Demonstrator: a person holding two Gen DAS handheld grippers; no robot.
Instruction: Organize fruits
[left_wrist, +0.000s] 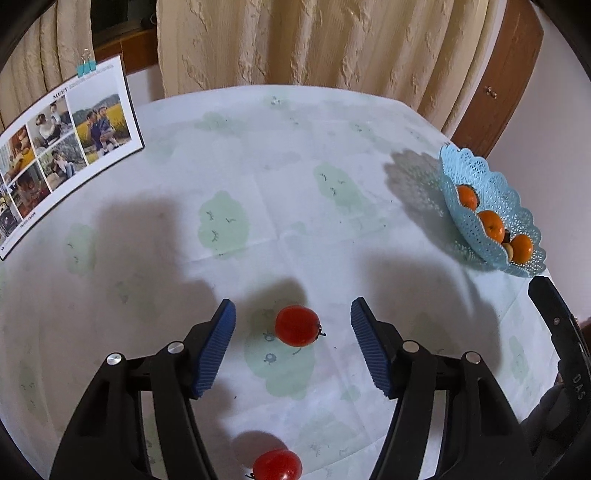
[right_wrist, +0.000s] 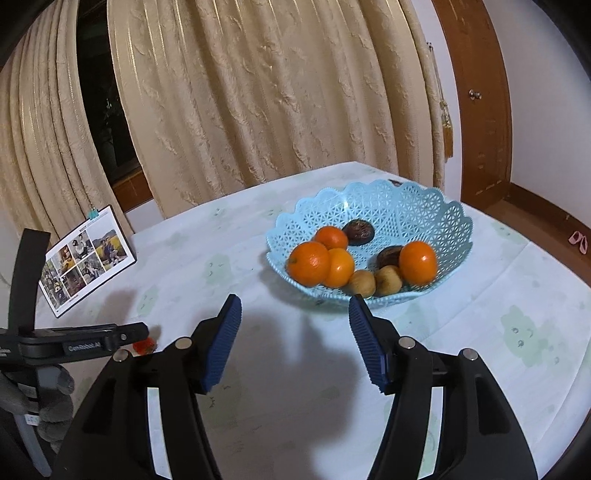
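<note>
Left claw (left_wrist: 293, 319) gapes wide over a red tomato (left_wrist: 296, 325), which lies on the surface (left_wrist: 280, 155) between the ribbed blue pads (left_wrist: 216, 347), touching neither. A second tomato (left_wrist: 277, 464) lies nearer the camera. Right claw (right_wrist: 295, 314), also wide and empty, hovers just before the basket (right_wrist: 388, 206): pale-blue lattice plastic, scalloped rim, holding 4 oranges (right_wrist: 309, 263), 2 tan fruits (right_wrist: 362, 283) and 2 dark ones (right_wrist: 358, 232).

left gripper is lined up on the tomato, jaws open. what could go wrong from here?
1. The red tomato is round and lies loose between the left gripper pads; an off-centre close could roll it away.
2. A hard squeeze may bruise it.
3. The blue basket already holds oranges near its front rim; a tomato dropped there might bounce out.
</note>
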